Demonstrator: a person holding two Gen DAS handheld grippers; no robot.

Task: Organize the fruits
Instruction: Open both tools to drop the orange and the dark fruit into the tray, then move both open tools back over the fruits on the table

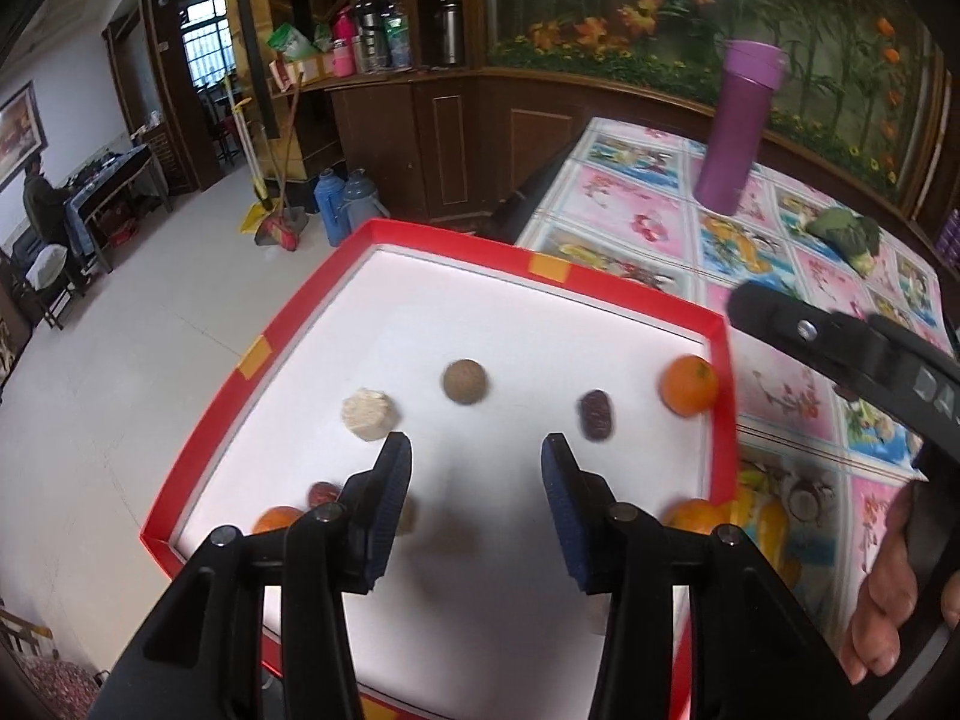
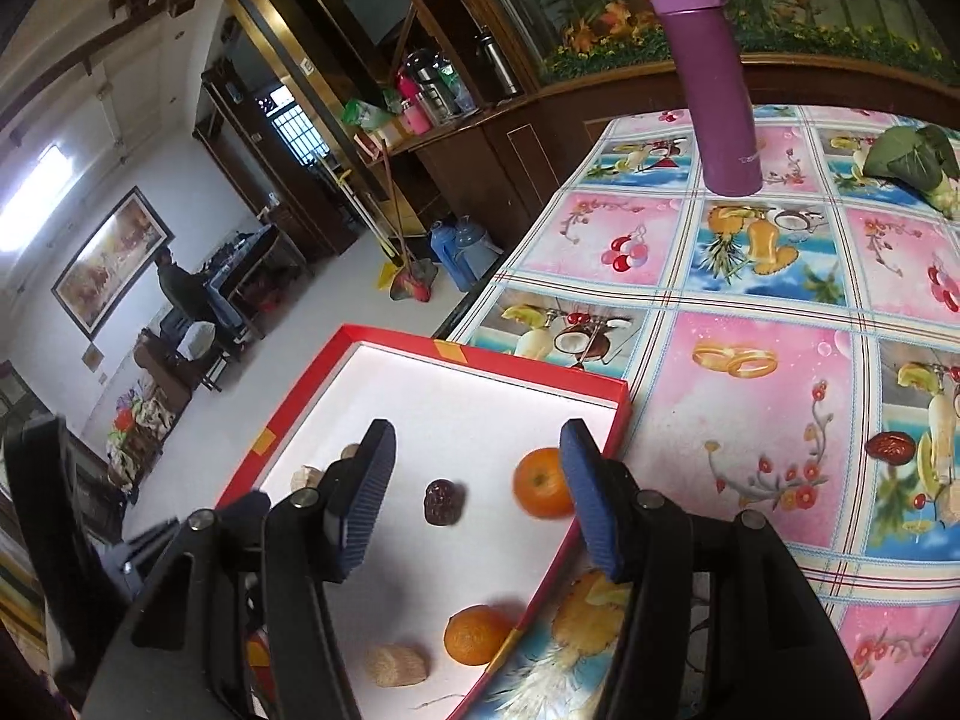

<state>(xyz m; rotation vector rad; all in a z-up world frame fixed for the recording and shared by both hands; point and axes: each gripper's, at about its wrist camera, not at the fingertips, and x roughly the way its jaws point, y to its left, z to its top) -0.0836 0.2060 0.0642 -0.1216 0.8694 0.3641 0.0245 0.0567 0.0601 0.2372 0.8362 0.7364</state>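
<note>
A red box with a white floor (image 1: 717, 396) (image 2: 606, 438) lies on the table's left edge. It holds an orange (image 1: 689, 385) (image 2: 542, 482), a dark date (image 1: 596, 415) (image 2: 444, 501), a brown round fruit (image 1: 464, 382), a pale lump (image 1: 370, 414), a second orange (image 2: 478, 635) and a second pale lump (image 2: 397, 665). My left gripper (image 1: 477, 456) is open and empty above the box floor. My right gripper (image 2: 477, 441) is open and empty above the box's right part. A red date (image 2: 892, 447) lies on the tablecloth at the right.
A purple flask (image 2: 714, 69) (image 1: 739, 126) stands at the table's far side. A leafy green vegetable (image 2: 912, 159) (image 1: 846, 234) lies at the far right. The right gripper's body (image 1: 852, 354) and a hand (image 1: 888, 594) show in the left view.
</note>
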